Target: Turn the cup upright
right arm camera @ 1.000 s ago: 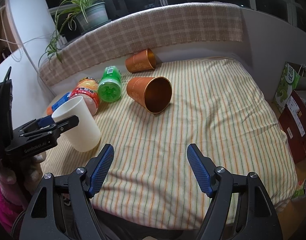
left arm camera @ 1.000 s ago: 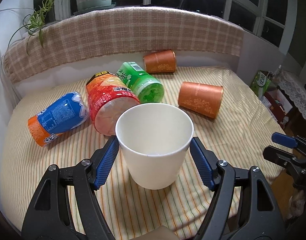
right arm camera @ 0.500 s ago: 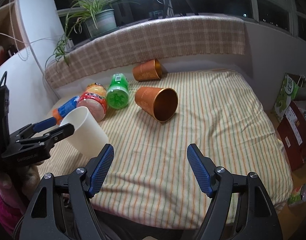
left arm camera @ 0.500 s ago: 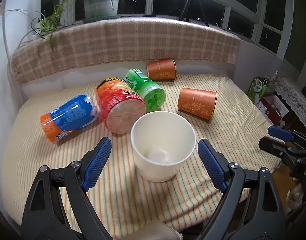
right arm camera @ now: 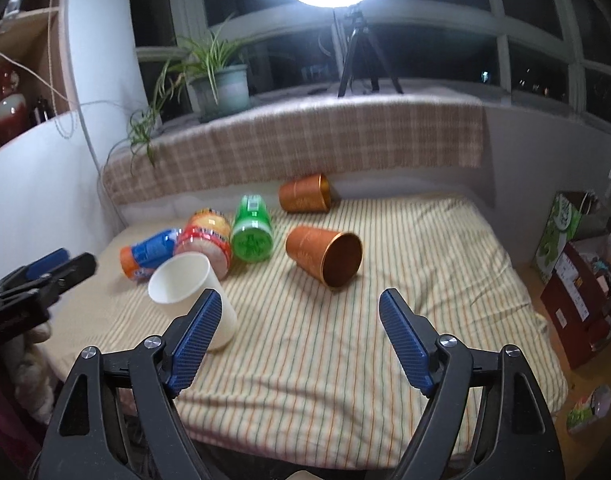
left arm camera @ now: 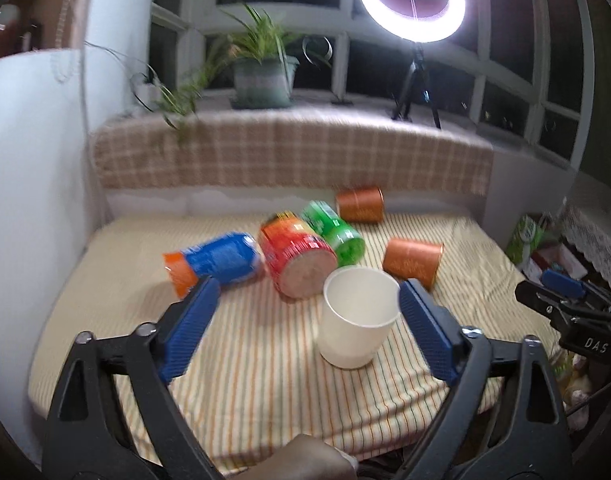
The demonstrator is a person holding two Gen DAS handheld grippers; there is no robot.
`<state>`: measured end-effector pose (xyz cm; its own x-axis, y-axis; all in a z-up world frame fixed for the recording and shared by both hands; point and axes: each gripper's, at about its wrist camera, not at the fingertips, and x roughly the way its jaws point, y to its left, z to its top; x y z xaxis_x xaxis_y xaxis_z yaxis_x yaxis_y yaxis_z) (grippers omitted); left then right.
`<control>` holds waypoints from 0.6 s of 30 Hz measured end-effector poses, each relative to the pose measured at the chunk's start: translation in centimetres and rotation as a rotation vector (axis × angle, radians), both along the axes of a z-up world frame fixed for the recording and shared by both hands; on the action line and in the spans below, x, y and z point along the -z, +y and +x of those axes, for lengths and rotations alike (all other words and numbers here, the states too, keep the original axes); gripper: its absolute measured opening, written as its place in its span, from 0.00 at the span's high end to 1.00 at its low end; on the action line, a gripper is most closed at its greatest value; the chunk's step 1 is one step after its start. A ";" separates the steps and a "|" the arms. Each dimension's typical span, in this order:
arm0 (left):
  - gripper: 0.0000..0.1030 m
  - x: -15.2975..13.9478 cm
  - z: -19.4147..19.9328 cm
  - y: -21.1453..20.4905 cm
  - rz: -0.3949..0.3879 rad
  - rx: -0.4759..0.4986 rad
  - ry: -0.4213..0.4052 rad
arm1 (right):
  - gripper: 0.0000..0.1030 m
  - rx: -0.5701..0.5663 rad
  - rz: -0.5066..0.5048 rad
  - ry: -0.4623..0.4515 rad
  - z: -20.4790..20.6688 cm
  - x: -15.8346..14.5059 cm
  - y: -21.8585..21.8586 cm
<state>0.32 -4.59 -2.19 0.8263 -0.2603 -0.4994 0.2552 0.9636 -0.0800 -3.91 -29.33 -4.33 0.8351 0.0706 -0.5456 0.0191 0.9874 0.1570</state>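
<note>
A white paper cup (left arm camera: 357, 316) stands upright, mouth up, on the striped cloth near its front edge; it also shows in the right wrist view (right arm camera: 189, 292). My left gripper (left arm camera: 305, 328) is open and empty, drawn back from the cup, which stands free ahead of its right finger. My right gripper (right arm camera: 301, 336) is open and empty over the cloth's front, to the right of the white cup. Each gripper shows at the edge of the other's view.
Behind the white cup lie a blue cup (left arm camera: 217, 260), a red cup (left arm camera: 297, 256), a green cup (left arm camera: 337, 232) and two orange cups (left arm camera: 413, 260) (left arm camera: 359, 204), all on their sides. A checked ledge with a plant and ring light is behind. Boxes (right arm camera: 577, 280) stand right.
My left gripper let go of the white cup, which now stands upright on the cloth, and pulled back and up. My right gripper also drew back and tilted up.
</note>
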 end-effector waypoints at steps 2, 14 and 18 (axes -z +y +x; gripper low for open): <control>0.00 -0.8 -0.9 0.5 -0.005 -0.027 -0.047 | 0.21 0.014 -0.006 -0.022 -0.3 -0.3 0.1; 0.00 -2.3 -3.0 1.2 0.011 -0.081 -0.126 | 0.11 0.120 -0.101 -0.156 -1.7 -1.3 1.0; 0.00 -2.3 -3.0 1.3 0.013 -0.083 -0.126 | 0.10 0.121 -0.107 -0.160 -1.7 -1.4 1.1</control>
<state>-2.70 -3.29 0.15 0.9013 -0.1823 -0.3930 0.1814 0.9826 -0.0397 -5.63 -28.24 -2.94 0.9105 -0.0870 -0.4042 0.1220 0.9906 0.0618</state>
